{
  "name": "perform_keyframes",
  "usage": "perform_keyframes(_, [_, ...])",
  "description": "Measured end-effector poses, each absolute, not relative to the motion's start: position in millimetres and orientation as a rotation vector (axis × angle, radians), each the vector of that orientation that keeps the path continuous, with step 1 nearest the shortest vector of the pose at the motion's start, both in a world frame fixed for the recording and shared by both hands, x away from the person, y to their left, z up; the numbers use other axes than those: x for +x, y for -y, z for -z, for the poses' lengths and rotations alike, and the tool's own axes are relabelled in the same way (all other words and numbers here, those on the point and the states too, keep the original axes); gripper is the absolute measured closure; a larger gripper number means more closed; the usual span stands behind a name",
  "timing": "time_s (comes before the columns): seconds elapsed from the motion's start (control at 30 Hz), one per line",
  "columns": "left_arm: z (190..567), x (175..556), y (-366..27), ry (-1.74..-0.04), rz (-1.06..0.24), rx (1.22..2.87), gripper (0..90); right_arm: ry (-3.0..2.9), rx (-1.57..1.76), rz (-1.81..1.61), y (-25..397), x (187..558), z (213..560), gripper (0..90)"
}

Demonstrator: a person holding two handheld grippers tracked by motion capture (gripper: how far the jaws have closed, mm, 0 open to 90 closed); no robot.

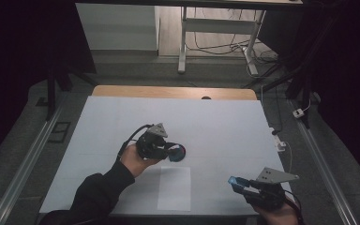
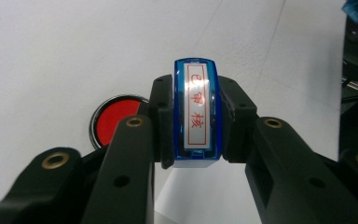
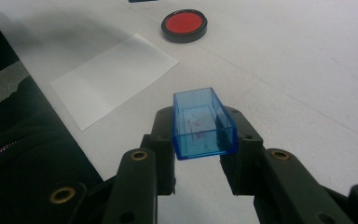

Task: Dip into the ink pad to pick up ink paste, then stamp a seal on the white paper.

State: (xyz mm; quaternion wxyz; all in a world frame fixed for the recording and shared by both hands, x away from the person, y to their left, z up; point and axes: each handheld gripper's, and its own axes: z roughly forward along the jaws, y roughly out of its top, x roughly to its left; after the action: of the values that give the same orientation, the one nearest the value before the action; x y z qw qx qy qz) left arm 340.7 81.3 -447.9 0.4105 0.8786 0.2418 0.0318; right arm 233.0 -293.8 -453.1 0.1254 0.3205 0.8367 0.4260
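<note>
**Me:** Stamp (image 2: 196, 114) is clamped in my left jaws (image 1: 169, 151), pinched by its two long sides, label strip facing the left gripper view. Red characters in a red frame on a pale strip, clear blue body. It sits over the table (image 1: 122, 122), right by the ink pad (image 3: 184, 24).

**Op:** And the right side?

**Me:** Right jaws (image 1: 242, 185) are closed on the stamp's cap (image 3: 203, 125) (clear blue, open end up, faint red ink smears inside). Held off near the table's front right corner, well apart from the stamp.

**Op:** So which step is this?

**Me:** My read: cap is off, inking is in hand. In the high view the left gripper is at the pad, which is open, round, red felt in a black rim.

**Op:** Next?

**Me:** Probably press the stamp face flat on the felt, then carry it to the paper sheet (image 1: 174, 187) lying just nearer me and press down square. Needs the face level, or the print comes out partial. Can't see the stamp's face from here, so can't say if it's inked yet.
</note>
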Motion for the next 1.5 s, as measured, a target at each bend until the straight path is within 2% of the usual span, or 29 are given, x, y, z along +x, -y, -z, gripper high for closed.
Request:
perform_keyframes(0.8, [436,314,-101,-0.582,-0.055,2.157,70.1,-2.44,0.928,-1.243,294,233,453,67.8])
perform_keyframes(1.5, [436,297,-101,-0.555,-0.035,2.152,70.1,-2.443,0.921,-1.234,293,233,453,67.8])
